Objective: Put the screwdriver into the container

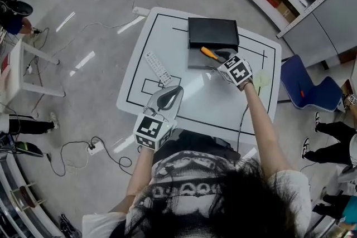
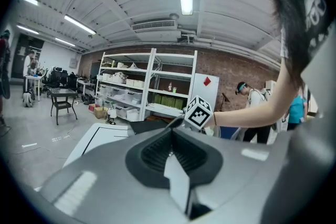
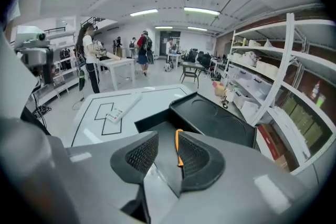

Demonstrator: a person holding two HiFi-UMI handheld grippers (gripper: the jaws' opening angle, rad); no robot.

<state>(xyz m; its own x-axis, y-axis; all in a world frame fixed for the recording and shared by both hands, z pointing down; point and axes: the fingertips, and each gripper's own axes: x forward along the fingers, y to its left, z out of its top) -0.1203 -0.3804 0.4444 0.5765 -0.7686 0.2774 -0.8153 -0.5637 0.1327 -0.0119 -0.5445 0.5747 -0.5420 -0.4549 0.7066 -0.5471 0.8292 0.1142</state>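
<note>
Screwdriver (image 1: 210, 53): orange-handled, lying flat on the floor of the container (image 1: 195, 60). The handle end points toward 10 o'clock and the shaft runs toward 4 o'clock, under the right gripper (image 1: 221, 56).
Container: black and open, at 12 o'clock on the white table (image 1: 217, 103). The shallow tray is nearer the person, with the lid (image 1: 213, 32) just beyond it.
Right gripper (image 3: 167, 135): held over the tray's right-hand part, pointing down and away from the person. Its marker cube (image 1: 235, 71) sits just behind the jaws.
Right fingers: spread and pinching nothing. In the right gripper view the orange handle (image 3: 179, 148) shows through the gap, down in the tray and partly covered by the right-hand pad (image 3: 197, 157).
Left gripper (image 1: 178, 90): over the near half of the table, at 7 o'clock from its middle. It is well apart from the container and points toward 1 o'clock.
Left fingers: pressed together with nothing between them. In the left gripper view the pads (image 2: 152, 155) meet along one seam.
Remote control (image 1: 158, 68): white, flat on the table at 9 o'clock from the tray, its long axis running 11 to 5 o'clock.
Chair (image 1: 307, 89): blue, on the floor at 3 o'clock from the table.
</note>
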